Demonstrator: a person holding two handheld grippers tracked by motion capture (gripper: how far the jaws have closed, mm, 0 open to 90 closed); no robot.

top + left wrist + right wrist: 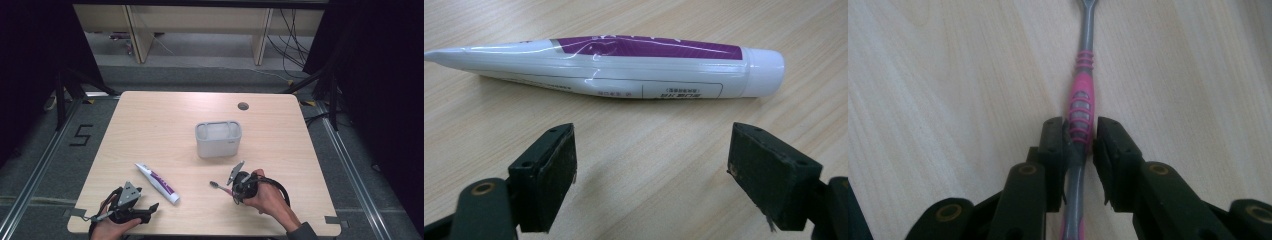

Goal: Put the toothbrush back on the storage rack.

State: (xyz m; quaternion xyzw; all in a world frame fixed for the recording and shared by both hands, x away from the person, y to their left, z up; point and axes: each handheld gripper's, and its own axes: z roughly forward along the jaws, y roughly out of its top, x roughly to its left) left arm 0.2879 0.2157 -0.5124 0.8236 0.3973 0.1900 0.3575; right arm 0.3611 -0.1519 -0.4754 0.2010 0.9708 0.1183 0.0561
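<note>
A white and purple toothpaste tube (158, 183) (614, 67) lies flat on the wooden table (165, 130), cap toward the near side. My left gripper (152, 208) (651, 170) is open just short of the tube, with bare table between its jaws. My right gripper (231, 191) (1081, 142) is shut on a pink and grey toothbrush (219, 187) (1082, 107), pinching the handle; the brush head points left in the high view. A grey rectangular holder (218, 139) stands upright at the table's middle, beyond the right gripper.
A round cable hole (243, 106) sits near the table's far edge. Dark frame legs and cables stand on the floor around the table. The person's hands come in from the near edge.
</note>
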